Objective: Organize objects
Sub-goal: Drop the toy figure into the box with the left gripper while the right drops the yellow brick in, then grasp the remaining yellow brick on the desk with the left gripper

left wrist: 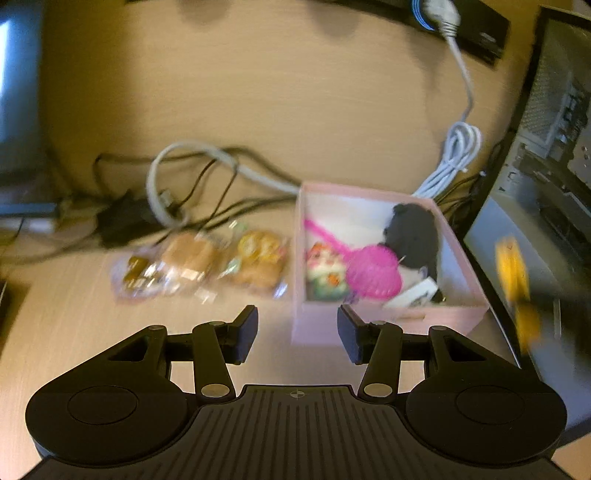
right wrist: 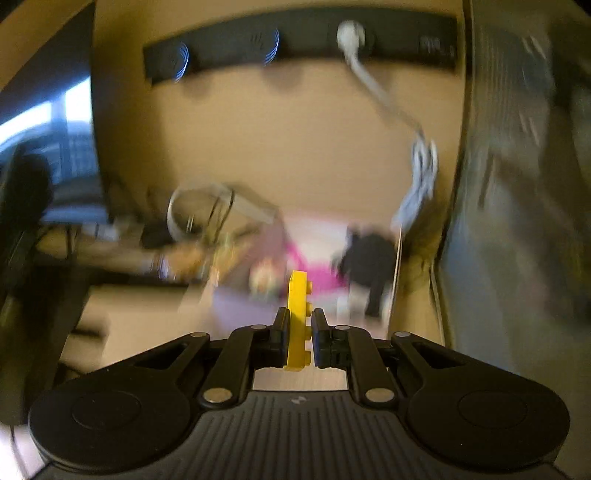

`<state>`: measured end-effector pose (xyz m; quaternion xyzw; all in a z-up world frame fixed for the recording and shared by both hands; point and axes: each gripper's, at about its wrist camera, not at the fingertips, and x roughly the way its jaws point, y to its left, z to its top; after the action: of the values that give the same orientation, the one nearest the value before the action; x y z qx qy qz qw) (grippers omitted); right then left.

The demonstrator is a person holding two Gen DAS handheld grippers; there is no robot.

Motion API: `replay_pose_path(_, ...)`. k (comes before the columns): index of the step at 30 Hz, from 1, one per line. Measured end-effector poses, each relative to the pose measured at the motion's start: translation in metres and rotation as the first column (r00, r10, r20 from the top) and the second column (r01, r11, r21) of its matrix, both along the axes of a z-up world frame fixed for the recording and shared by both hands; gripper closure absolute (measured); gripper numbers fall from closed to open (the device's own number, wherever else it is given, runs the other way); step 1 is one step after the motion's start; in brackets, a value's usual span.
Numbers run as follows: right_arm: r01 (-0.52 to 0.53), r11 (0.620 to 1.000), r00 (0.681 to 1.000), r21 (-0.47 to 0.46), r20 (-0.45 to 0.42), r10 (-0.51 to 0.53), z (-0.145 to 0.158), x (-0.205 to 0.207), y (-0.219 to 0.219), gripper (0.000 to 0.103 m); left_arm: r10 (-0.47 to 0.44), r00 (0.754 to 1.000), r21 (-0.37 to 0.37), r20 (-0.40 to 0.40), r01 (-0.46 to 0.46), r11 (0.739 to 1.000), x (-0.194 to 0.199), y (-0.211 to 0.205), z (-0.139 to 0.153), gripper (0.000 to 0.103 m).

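Observation:
A pink box [left wrist: 413, 317] stands on the wooden desk and holds a magenta mesh item [left wrist: 373, 273], a black soft thing [left wrist: 413, 232] and a small colourful packet [left wrist: 325, 269]. Left of it lie clear snack packets [left wrist: 199, 266]. My left gripper [left wrist: 297, 328] hovers open just before the box's near left corner, nothing between its fingers. My right gripper [right wrist: 299, 332] is shut on a flat yellow studded brick [right wrist: 297, 317], held on edge in front of the blurred pink box [right wrist: 236, 302]. That brick shows as a yellow blur [left wrist: 513, 280] at the right in the left wrist view.
A tangle of black and grey cables [left wrist: 192, 184] lies behind the packets. A white coiled cable [left wrist: 454, 155] runs up to a black power strip [left wrist: 480, 29] at the back. A computer case [left wrist: 546, 166] stands at the right, close to the box.

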<state>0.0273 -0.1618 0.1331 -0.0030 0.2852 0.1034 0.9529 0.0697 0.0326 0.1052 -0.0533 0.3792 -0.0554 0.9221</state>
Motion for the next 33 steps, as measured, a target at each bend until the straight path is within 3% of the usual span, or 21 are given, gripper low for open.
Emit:
replay_pose_path(4, 0.072, 0.997, 0.994, 0.001, 0.085, -0.072, 0.025, 0.061, 0.012, 0.091, 0.035, 0.999, 0.008, -0.02, -0.035, 0.999, -0.017, 0.02, 0.001, 0.051)
replay_pose_path(6, 0.085, 0.996, 0.995, 0.007, 0.049, -0.085, 0.029, 0.09, 0.016, 0.075, 0.049, 0.999, 0.02, -0.024, -0.048, 0.999, -0.025, 0.03, 0.002, 0.051)
replay_pose_path(7, 0.1, 0.995, 0.995, 0.009, 0.025, -0.101, 0.028, 0.1, 0.017, 0.053, 0.056, 0.998, 0.026, -0.026, -0.056, 0.998, -0.029, 0.037, 0.002, 0.051)
replay_pose_path(8, 0.114, 0.993, 0.993, 0.009, 0.012, -0.114, 0.027, 0.105, 0.018, 0.039, 0.061, 0.998, 0.027, -0.027, -0.061, 0.998, -0.033, 0.043, 0.002, 0.051)
replay_pose_path(14, 0.078, 0.996, 0.996, -0.04, -0.038, -0.08, -0.007, 0.084, 0.031, 0.019, 0.098, 0.992, -0.002, -0.08, -0.099, 0.995, -0.056, 0.079, -0.014, 0.051)
replay_pose_path(19, 0.061, 0.994, 0.991, -0.085, -0.116, -0.071, -0.046, 0.045, 0.036, 0.012, 0.097, 0.984, -0.079, -0.147, -0.109, 0.991, -0.083, 0.094, -0.033, 0.051)
replay_pose_path(24, 0.048, 0.991, 0.983, -0.124, -0.171, -0.069, -0.073, 0.023, 0.052, 0.01, 0.054, 0.979, -0.132, -0.196, -0.081, 0.988, -0.08, 0.081, -0.051, 0.051)
replay_pose_path(31, 0.046, 0.99, 0.985, -0.137, -0.161, -0.068, -0.073, 0.0, 0.069, 0.009, 0.03, 0.978, -0.043, -0.208, -0.04, 0.998, -0.064, 0.056, -0.067, 0.051)
replay_pose_path(33, 0.053, 0.989, 0.986, -0.141, -0.149, -0.074, -0.069, -0.001, 0.071, 0.008, 0.035, 0.98, -0.005, -0.197, -0.036, 0.999, -0.064, 0.052, -0.07, 0.056)
